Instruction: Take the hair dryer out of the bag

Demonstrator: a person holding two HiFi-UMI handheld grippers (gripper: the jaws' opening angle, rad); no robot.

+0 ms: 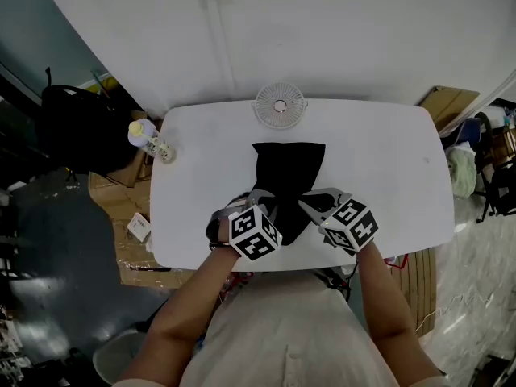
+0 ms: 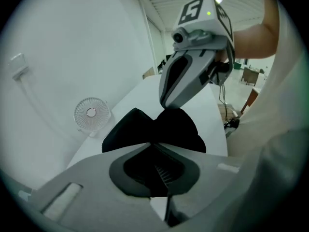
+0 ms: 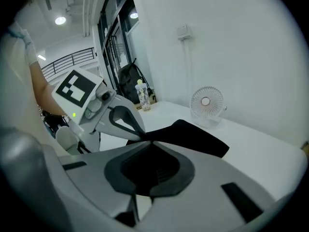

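Note:
A black cloth bag [image 1: 289,168] lies in the middle of the white table [image 1: 387,160], its near end gathered and raised. No hair dryer shows; the bag's inside is hidden. My left gripper [image 1: 270,208] is shut on the bag's near edge, with black fabric [image 2: 178,127] at its tips [image 2: 154,145]. My right gripper [image 1: 306,204] pinches the same end close beside it, shut on the fabric [image 3: 193,137] at its tips [image 3: 150,143]. Each gripper shows in the other's view: the right one [image 2: 166,105] and the left one [image 3: 140,132], both pinching cloth.
A small white fan [image 1: 279,106] stands at the table's far edge, just beyond the bag. A bottle with a yellow cap [image 1: 149,139] sits at the far left corner. A black bag [image 1: 76,127] and cardboard lie on the floor to the left.

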